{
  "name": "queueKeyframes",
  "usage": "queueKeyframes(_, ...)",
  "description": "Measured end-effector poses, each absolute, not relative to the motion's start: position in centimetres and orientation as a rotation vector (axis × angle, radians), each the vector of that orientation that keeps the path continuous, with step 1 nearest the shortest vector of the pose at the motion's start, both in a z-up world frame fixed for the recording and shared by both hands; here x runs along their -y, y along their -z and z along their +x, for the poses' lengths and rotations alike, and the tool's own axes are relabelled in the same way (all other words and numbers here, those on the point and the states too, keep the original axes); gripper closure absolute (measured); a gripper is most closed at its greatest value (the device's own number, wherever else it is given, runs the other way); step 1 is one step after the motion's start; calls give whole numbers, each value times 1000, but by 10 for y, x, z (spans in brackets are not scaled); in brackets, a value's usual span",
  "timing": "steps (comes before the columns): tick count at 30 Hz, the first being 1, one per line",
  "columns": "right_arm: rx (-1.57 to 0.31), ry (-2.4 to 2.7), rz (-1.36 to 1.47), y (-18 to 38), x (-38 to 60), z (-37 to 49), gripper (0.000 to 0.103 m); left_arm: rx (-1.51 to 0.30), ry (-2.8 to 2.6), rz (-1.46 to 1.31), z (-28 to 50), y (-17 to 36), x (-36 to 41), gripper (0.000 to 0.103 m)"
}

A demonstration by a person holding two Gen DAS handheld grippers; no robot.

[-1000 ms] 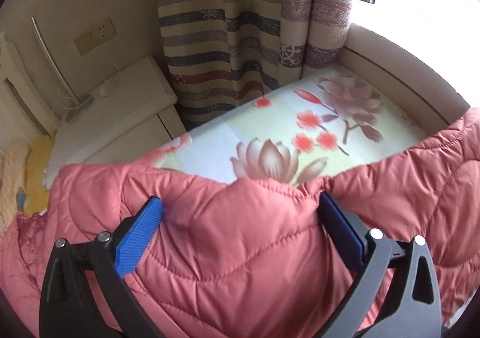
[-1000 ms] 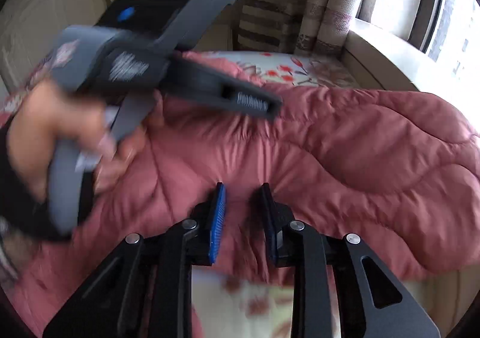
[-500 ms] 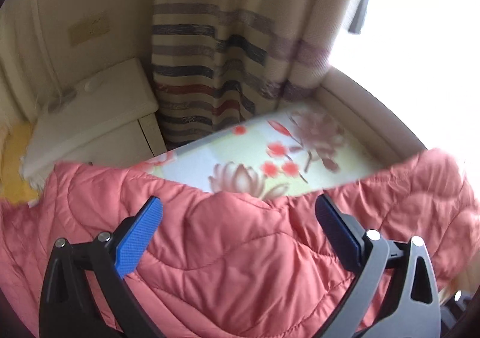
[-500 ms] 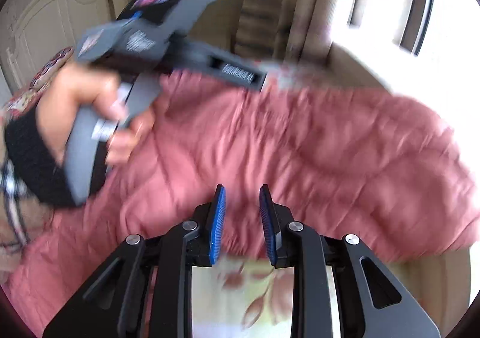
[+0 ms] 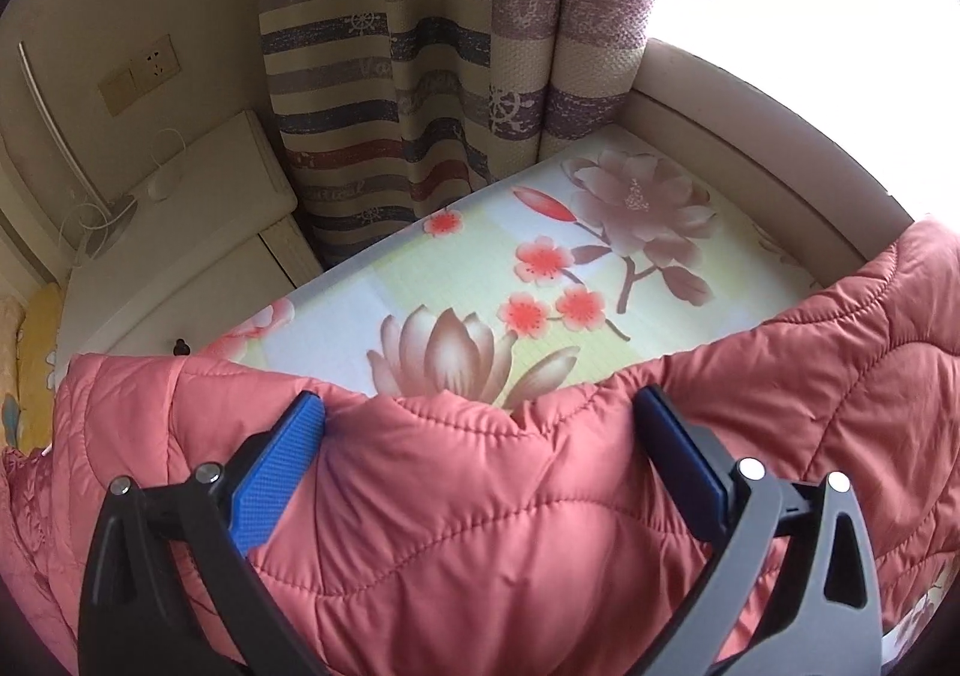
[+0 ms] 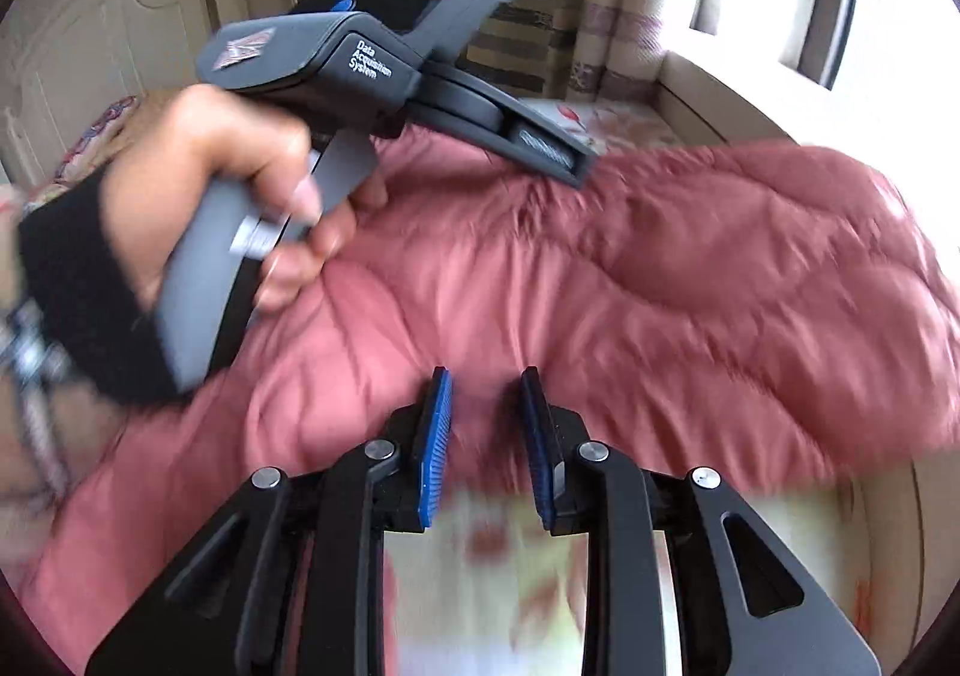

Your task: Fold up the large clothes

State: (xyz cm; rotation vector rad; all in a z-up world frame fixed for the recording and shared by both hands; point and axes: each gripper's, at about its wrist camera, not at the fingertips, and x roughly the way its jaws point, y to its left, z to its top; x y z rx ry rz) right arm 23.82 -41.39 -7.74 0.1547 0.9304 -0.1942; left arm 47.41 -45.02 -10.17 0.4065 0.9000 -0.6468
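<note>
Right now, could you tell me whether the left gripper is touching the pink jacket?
Touching: in the left wrist view the left gripper has both blue pads pressed into a bunched fold of the pink jacket.

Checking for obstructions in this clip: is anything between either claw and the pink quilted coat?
Nothing visible does. The left claw has its jaws spread wide around a bunched fold of the pink quilted coat, and the right claw pinches the coat's near edge, directly on the fabric.

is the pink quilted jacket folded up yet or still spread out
Spread out: the pink quilted jacket lies stretched wide across the floral bedsheet, no neat fold visible.
</note>
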Motion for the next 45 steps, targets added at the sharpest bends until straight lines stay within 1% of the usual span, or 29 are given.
queueKeyframes(2, -854, 246, 277, 67, 436, 203, 77, -898, 645, 404, 471, 101, 446, 2)
queueKeyframes(3, -806, 271, 369, 65, 449, 185, 71, -898, 644, 402, 471, 101, 447, 2)
queueKeyframes(4, -747, 317, 490, 64, 472, 167, 62, -898, 643, 402, 472, 101, 445, 2)
queueKeyframes(5, -709, 355, 563, 65, 488, 157, 58, -898, 645, 401, 476, 101, 441, 2)
queueKeyframes(6, -686, 380, 608, 66, 501, 153, 56, -897, 650, 396, 476, 100, 437, 2)
queueKeyframes(8, -658, 365, 663, 69, 520, 156, 56, -874, 652, 352, 473, 91, 425, 4)
queueKeyframes(11, -599, 367, 725, 66, 537, 163, 55, -823, 699, 200, 459, 63, 387, 4)
queueKeyframes(13, -533, 387, 742, 59, 549, 162, 47, -805, 725, 181, 447, 53, 369, 4)
queueKeyframes(15, -492, 407, 734, 52, 558, 164, 47, -794, 773, 229, 425, 51, 359, 4)
queueKeyframes(16, -469, 384, 739, 49, 563, 165, 49, -787, 801, 283, 410, 56, 358, 4)
queueKeyframes(17, -452, 385, 723, 45, 566, 167, 49, -779, 819, 321, 398, 60, 358, 4)
queueKeyframes(19, -436, 441, 632, 33, 565, 172, 49, -760, 863, 419, 373, 72, 362, 4)
queueKeyframes(22, -412, 471, 617, 27, 570, 171, 48, -770, 842, 575, 354, 97, 378, 3)
queueKeyframes(24, -407, 507, 623, 26, 578, 167, 48, -789, 857, 562, 357, 98, 379, 3)
queueKeyframes(27, -384, 580, 728, 33, 599, 151, 48, -802, 870, 552, 361, 100, 379, 2)
queueKeyframes(28, -366, 605, 767, 37, 609, 145, 50, -799, 866, 557, 360, 100, 379, 2)
queueKeyframes(30, -331, 646, 809, 38, 622, 142, 50, -803, 866, 552, 361, 101, 378, 2)
queueKeyframes(31, -319, 657, 832, 38, 628, 144, 53, -806, 867, 548, 361, 101, 378, 2)
queueKeyframes(32, -306, 668, 839, 36, 631, 145, 63, -805, 868, 537, 362, 100, 377, 2)
queueKeyframes(33, -296, 691, 818, 32, 631, 146, 87, -796, 864, 518, 362, 96, 373, 4)
queueKeyframes(34, -288, 708, 773, 25, 628, 150, 90, -777, 856, 466, 362, 88, 364, 10)
queueKeyframes(35, -281, 721, 707, 14, 619, 158, 90, -772, 857, 409, 364, 79, 353, 13)
queueKeyframes(39, -269, 676, 331, -47, 536, 189, 91, -708, 792, 1, 380, 19, 264, 11)
queueKeyframes(40, -257, 646, 225, -61, 505, 199, 91, -673, 741, -119, 384, 2, 226, 11)
queueKeyframes(43, -224, 526, -34, -83, 415, 227, 91, -591, 592, -331, 383, -24, 132, 6)
queueKeyframes(45, -210, 406, -186, -82, 345, 247, 91, -550, 472, -412, 375, -27, 74, 6)
